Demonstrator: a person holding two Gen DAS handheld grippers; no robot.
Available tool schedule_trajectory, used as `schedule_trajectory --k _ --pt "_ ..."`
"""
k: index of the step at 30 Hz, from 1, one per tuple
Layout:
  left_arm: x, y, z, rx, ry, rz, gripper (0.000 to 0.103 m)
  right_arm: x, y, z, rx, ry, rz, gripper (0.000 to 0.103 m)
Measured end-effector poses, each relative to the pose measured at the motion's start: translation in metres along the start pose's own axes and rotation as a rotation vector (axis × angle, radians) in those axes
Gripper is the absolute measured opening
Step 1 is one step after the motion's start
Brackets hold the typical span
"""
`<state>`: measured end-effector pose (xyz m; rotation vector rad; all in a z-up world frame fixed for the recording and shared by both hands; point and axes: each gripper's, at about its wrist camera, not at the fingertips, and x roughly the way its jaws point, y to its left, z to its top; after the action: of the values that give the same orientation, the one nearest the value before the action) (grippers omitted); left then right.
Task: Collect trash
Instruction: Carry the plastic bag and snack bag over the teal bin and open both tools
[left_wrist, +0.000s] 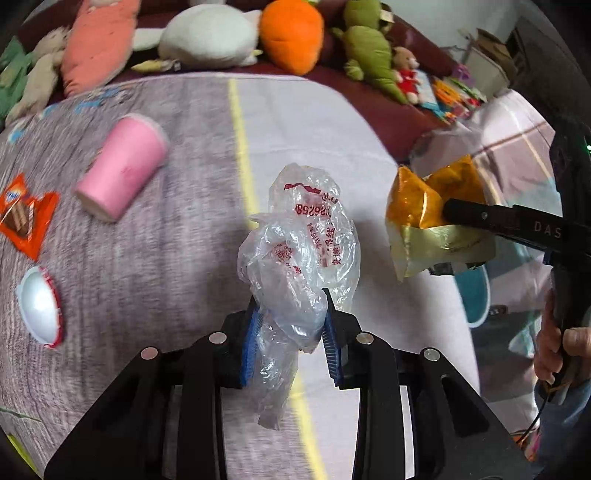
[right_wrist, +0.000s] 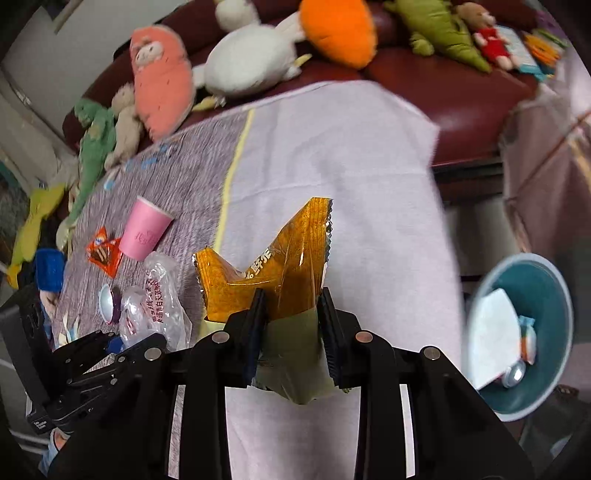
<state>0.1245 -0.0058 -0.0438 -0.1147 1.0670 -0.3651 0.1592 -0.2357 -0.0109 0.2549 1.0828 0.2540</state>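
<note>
My left gripper (left_wrist: 291, 301) is shut on a crumpled clear plastic bag (left_wrist: 299, 243) with red print, held above the cloth-covered table (left_wrist: 314, 122). My right gripper (right_wrist: 291, 295) is shut on an orange and gold snack wrapper (right_wrist: 277, 280), also lifted off the table; the same wrapper (left_wrist: 424, 214) shows at the right of the left wrist view. A pink paper cup (left_wrist: 123, 170) lies on its side on the grey part of the cloth. Beside it lie an orange snack wrapper (left_wrist: 26, 218) and a white round lid (left_wrist: 38, 306). The clear bag (right_wrist: 162, 302) appears left of the right gripper.
A teal bin (right_wrist: 546, 295) with paper and other trash inside stands on the floor to the right of the table. Plush toys (left_wrist: 291, 33) line a dark red sofa (right_wrist: 461, 96) behind the table. A hand (left_wrist: 561, 350) holds the right gripper's handle.
</note>
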Motion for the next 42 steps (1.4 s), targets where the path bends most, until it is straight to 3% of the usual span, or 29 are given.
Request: schedule_trajectory --k 11,26,42 --pt "0.013 -0.116 0.011 0.175 0.02 -0.046 0.031 -0.081 -0.106 -0.029 0.154 -0.118 -0.051 0.028" --pt "0.06 -0.25 0.015 0.331 0.084 -0.123 0.031 -0.145 -0.235 -0.077 0.354 -0.202 -0.129 0.028" --pt "0.137 -0.301 0.019 0.358 0.197 -0.148 0.032 -0.134 -0.299 -0.081 0.453 -0.176 -0.16 0.03"
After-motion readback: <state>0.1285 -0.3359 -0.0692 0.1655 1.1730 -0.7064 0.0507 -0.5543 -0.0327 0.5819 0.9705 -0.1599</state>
